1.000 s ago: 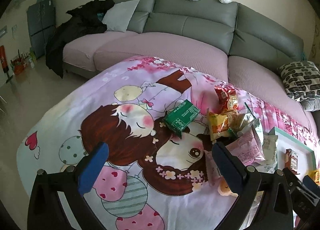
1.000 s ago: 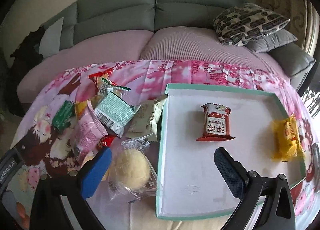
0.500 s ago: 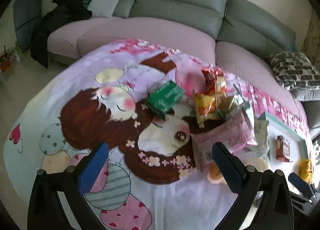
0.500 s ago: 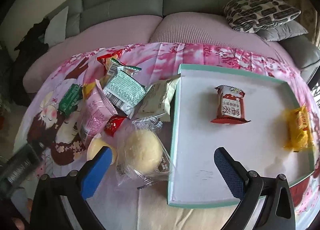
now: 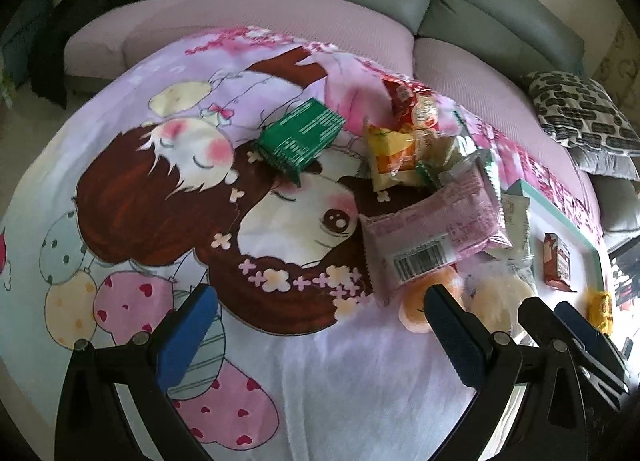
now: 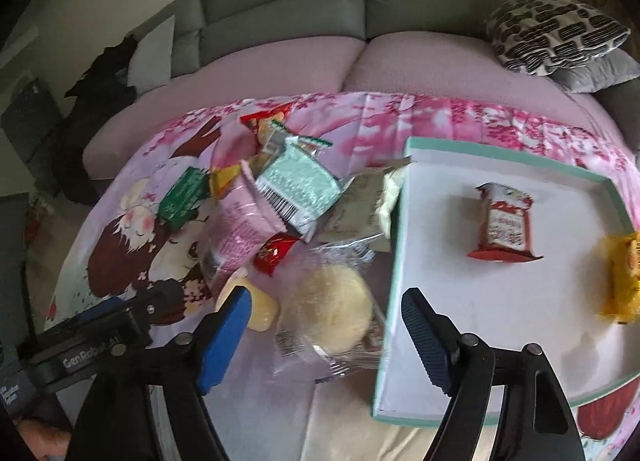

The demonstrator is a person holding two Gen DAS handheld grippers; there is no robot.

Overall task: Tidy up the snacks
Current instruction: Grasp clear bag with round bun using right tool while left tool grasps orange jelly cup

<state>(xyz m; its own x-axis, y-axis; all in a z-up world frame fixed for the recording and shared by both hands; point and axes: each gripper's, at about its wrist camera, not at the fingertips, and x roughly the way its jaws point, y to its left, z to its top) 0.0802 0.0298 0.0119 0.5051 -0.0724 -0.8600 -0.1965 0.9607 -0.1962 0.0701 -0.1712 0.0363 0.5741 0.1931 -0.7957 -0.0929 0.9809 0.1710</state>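
In the left wrist view, the left gripper (image 5: 320, 325) hangs spread wide over the cartoon cloth (image 5: 168, 197), grasping nothing; the snack pile (image 5: 432, 181) lies ahead to the right, the tray (image 5: 576, 237) cut off at the frame's edge. In the right wrist view, the right gripper (image 6: 324, 325) is likewise released, straddling a clear-wrapped bun (image 6: 328, 309) beside the tray (image 6: 400, 253), which here shows whole, holding a red packet (image 6: 506, 225) and a blurred yellow one (image 6: 624, 277).

Right gripper (image 6: 326, 331): jaws spread wide, over clear-wrapped round bun (image 6: 330, 311).
Tray (image 6: 400, 261): white, teal rim; holds red packet (image 6: 506, 227) and yellow packet (image 6: 624, 281), apart.
Snack pile (image 6: 272, 197): left of tray, on cartoon-print cloth (image 6: 120, 245).
Left gripper (image 6: 96, 325): lower left edge.
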